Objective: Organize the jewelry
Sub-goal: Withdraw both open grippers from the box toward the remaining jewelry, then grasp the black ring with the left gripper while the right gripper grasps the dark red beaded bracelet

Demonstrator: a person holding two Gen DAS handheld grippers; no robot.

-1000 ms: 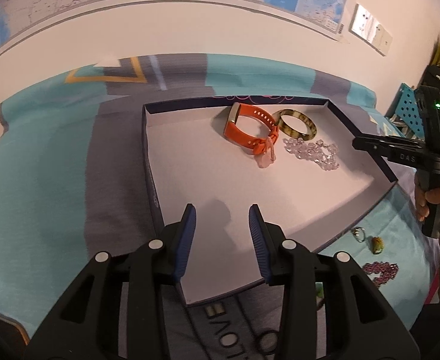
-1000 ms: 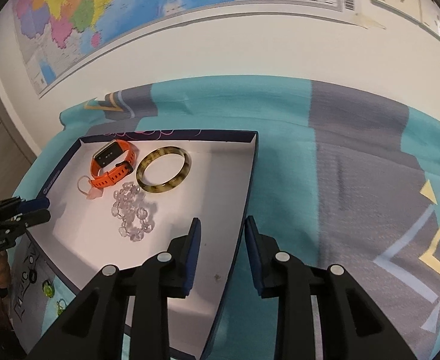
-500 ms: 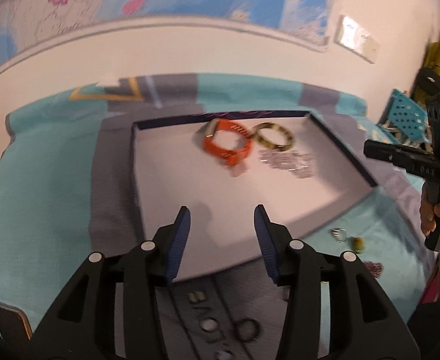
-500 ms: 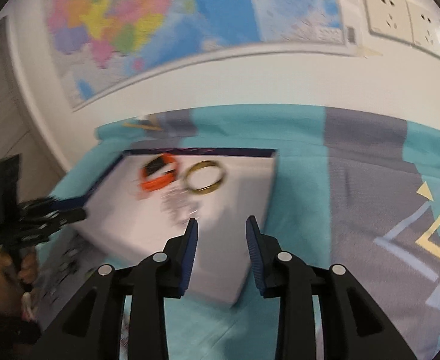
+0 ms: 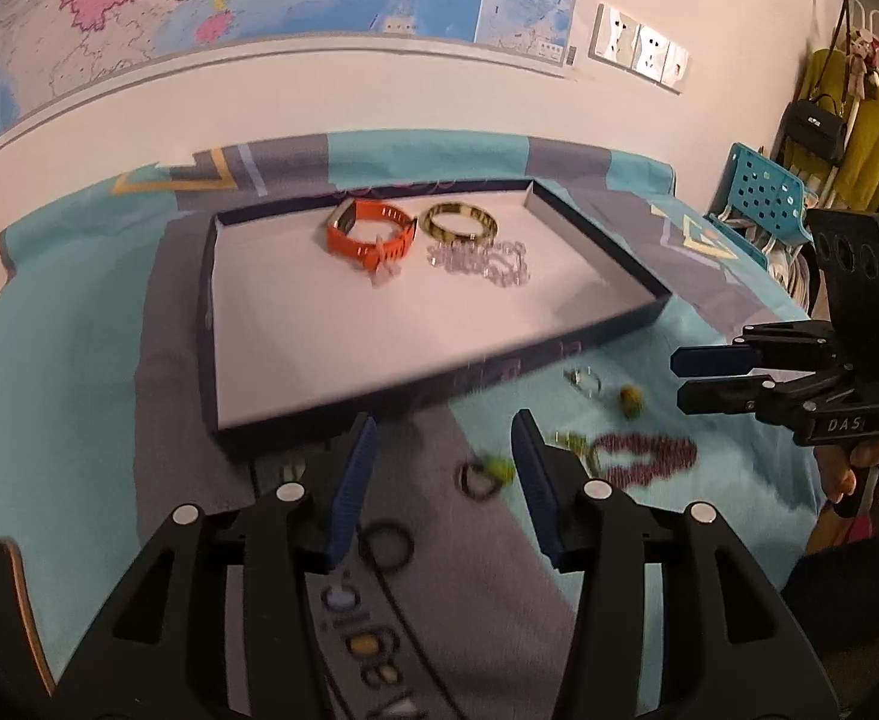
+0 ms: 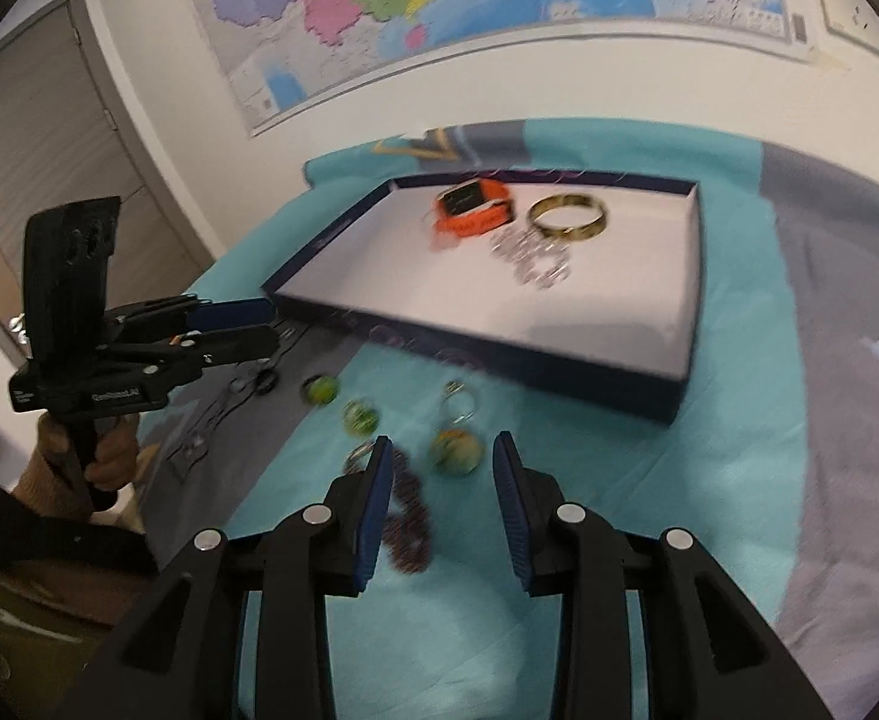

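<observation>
One shallow tray [image 5: 595, 324] on the patterned cloth [image 5: 67, 420], holding three pieces at its far end: one orange watch [image 5: 370, 231], one gold bangle [image 5: 460, 222], one clear bead bracelet [image 5: 481, 258]. Loose on the cloth before the tray: one dark bead bracelet [image 6: 409, 516], three green beads [image 6: 454, 450], some small rings, blurred. Left gripper [image 5: 442, 468] and right gripper [image 6: 442, 492] above the loose pieces, both jaws apart, gripping nothing.

Black tongs [image 5: 442, 426] with ribbed blue pads, silver screws
</observation>
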